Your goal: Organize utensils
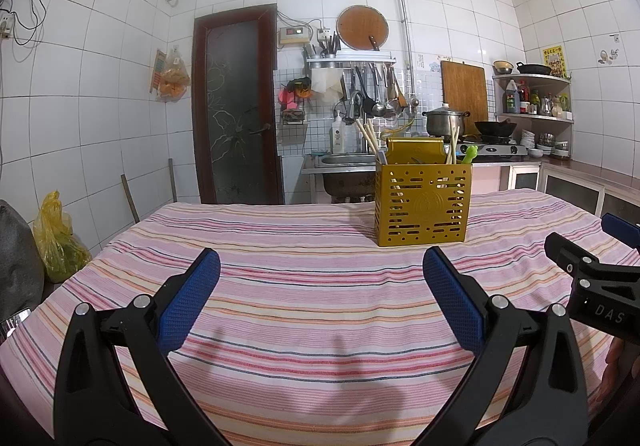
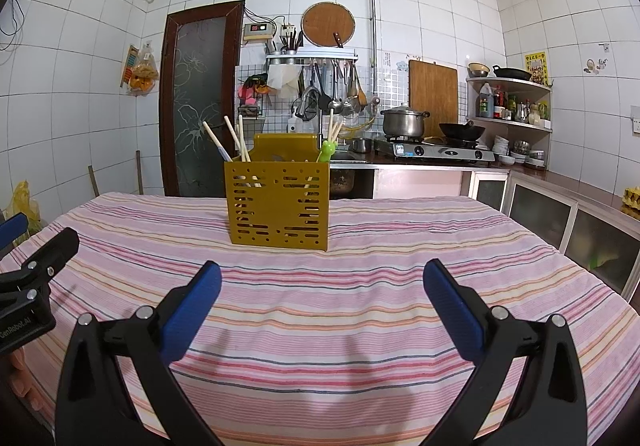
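Observation:
A gold perforated utensil holder [image 1: 422, 204] stands upright on the striped tablecloth [image 1: 300, 286], also in the right wrist view [image 2: 278, 204]. Pale chopsticks [image 1: 370, 136] and a green-handled utensil [image 1: 469, 154] stick out of it; the chopsticks [image 2: 236, 142] and the green handle [image 2: 327, 151] also show in the right wrist view. My left gripper [image 1: 320, 266] is open and empty, low over the cloth, short of the holder. My right gripper [image 2: 322, 278] is open and empty, beside the left, also short of the holder.
Behind the table are a sink [image 1: 344, 162], a gas stove with a pot [image 2: 404, 122] and a wok [image 2: 462, 131], hanging ladles, corner shelves [image 2: 512, 102] and a dark door [image 1: 236, 106]. A yellow bag [image 1: 56, 238] sits at the left. Cabinets [image 2: 580, 226] run along the right.

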`<state>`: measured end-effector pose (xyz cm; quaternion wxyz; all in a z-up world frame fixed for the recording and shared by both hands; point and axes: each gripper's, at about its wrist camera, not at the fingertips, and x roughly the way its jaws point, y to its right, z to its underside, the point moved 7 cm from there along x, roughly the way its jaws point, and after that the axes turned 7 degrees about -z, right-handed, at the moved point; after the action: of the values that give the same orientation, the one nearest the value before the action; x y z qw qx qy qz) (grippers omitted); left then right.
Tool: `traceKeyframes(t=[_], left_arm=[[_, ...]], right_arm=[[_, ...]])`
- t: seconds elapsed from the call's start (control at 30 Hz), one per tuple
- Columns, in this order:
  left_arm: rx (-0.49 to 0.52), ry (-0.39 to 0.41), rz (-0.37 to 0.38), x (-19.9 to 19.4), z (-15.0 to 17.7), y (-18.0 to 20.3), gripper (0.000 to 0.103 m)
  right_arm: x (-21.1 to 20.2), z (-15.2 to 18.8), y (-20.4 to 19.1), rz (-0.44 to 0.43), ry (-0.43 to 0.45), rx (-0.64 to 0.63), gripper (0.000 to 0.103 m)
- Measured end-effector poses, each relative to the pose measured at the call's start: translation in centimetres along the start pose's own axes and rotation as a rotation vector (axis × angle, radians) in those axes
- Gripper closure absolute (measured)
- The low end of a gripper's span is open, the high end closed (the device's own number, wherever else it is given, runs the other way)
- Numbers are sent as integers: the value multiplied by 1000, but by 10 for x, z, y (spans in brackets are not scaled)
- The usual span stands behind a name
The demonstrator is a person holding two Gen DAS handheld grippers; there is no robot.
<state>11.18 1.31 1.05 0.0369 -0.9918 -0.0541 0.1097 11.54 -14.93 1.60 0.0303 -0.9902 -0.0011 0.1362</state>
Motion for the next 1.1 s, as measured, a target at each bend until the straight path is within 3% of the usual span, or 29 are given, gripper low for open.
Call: traceKeyframes(t=[1.1], left_arm=[[-7, -5, 14, -1, 1, 1, 5]], right_arm=[[0, 1, 3, 3, -3, 3, 4]])
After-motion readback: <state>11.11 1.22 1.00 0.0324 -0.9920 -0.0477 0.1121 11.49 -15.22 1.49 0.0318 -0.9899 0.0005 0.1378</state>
